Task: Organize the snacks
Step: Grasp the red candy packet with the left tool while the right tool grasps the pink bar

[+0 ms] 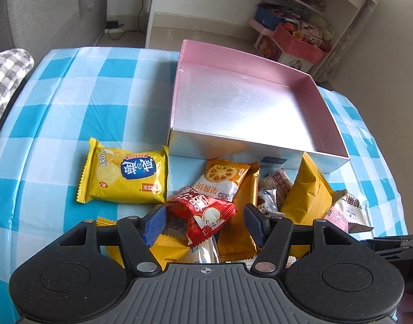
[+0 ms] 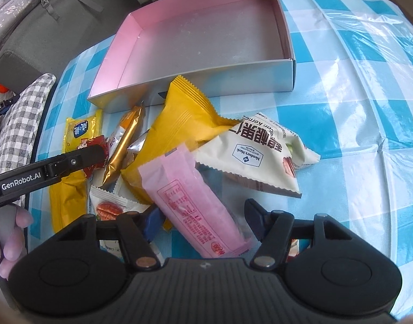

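A pile of snack packets lies on the blue checked tablecloth in front of an empty pink-lined box [image 1: 244, 108], also in the right wrist view [image 2: 206, 35]. My left gripper [image 1: 205, 222] is open, its fingers either side of a red packet [image 1: 203, 213] on top of the pile. My right gripper [image 2: 203, 221] is open around a long pink packet [image 2: 195, 205]. A yellow chips packet [image 1: 125, 174] lies apart at the left. A large yellow bag [image 2: 184, 124] and a white nut packet [image 2: 257, 154] lie near the box.
A grey checked cushion [image 1: 6, 73] sits at the table's left edge. A white shelf with pink baskets [image 1: 298, 40] stands behind the table. My left gripper's arm [image 2: 44, 172] crosses the left side of the right wrist view.
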